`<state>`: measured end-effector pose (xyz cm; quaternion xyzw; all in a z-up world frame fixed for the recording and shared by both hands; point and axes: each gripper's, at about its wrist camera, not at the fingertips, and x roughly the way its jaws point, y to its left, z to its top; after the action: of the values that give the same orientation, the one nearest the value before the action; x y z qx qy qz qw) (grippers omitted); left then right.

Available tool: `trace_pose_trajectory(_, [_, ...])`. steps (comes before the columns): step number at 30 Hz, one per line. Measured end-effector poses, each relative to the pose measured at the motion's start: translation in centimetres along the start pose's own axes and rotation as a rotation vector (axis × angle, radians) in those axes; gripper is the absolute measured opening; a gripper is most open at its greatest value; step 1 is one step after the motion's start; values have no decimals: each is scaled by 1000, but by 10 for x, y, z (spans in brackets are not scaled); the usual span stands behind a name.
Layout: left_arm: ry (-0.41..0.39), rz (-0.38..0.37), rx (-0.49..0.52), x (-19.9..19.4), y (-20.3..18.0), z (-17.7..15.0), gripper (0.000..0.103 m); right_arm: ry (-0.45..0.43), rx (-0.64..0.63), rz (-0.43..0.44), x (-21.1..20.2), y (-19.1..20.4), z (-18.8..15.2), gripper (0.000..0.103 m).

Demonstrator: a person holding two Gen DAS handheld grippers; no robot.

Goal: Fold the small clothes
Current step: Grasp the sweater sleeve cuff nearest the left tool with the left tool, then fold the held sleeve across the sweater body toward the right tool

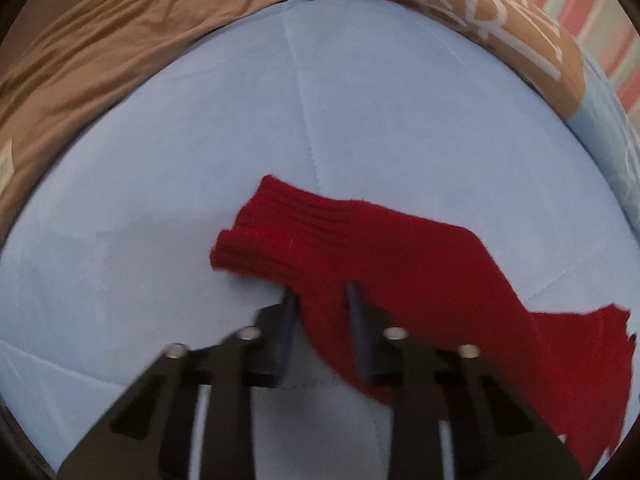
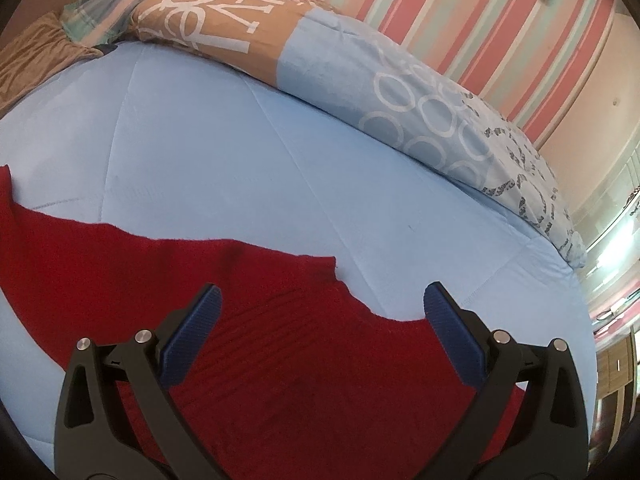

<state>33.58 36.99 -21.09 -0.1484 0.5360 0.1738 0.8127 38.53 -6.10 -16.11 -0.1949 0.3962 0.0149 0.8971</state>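
Observation:
A red knitted sweater [image 1: 400, 264] lies on a light blue bedsheet [image 1: 280, 120]. In the left wrist view one ribbed sleeve cuff [image 1: 256, 236] points left. My left gripper [image 1: 322, 300] is narrowed around the sleeve, with red knit between its fingers; the view is blurred. In the right wrist view the sweater [image 2: 260, 360] spreads under my right gripper [image 2: 322, 300], which is wide open and empty above the sweater's ribbed edge. Its blue pads [image 2: 200, 324] touch nothing.
A brown blanket [image 1: 100, 60] lies along the far left of the bed. A brown and blue patterned pillow [image 2: 360, 80] lies along the far side by a pink striped wall [image 2: 460, 8]. The bed's right edge [image 2: 576, 320] drops off toward furniture.

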Motion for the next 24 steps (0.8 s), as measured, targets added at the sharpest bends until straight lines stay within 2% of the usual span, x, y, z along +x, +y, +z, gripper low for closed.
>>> trace_pose_trajectory(2, [-24,47,75,-6,-12,-1,14,5,-2,-7,1,-2,-2,100])
trace_pose_trajectory(6, [-114,167,282,-23,-49,-12,12,7,7,-14,4,-6,-5,100])
trace_pose_trajectory(10, [-211,186,400,-46,-79,-22,12,25,23,-26,14,-11,-12,100])
trace_pose_trajectory(13, [-290,168,483,-68,-104,-35,12,34,52,-28,20,-17,-16,100])
trace_pose_trajectory(17, [-344,117,563,-84,-130,-39,12,43,88,-38,24,-25,-21,100])
trace_pose_trajectory(20, [-354,41,610,-104,-158,-57,12,44,108,-35,22,-34,-23,100])
trace_pose_trajectory(22, [-349,2,625,-107,-174,-56,12,44,121,-32,20,-41,-25,100])
trace_pose_trajectory(24, [-337,-41,641,-114,-196,-72,12,50,135,-25,18,-50,-29,100])
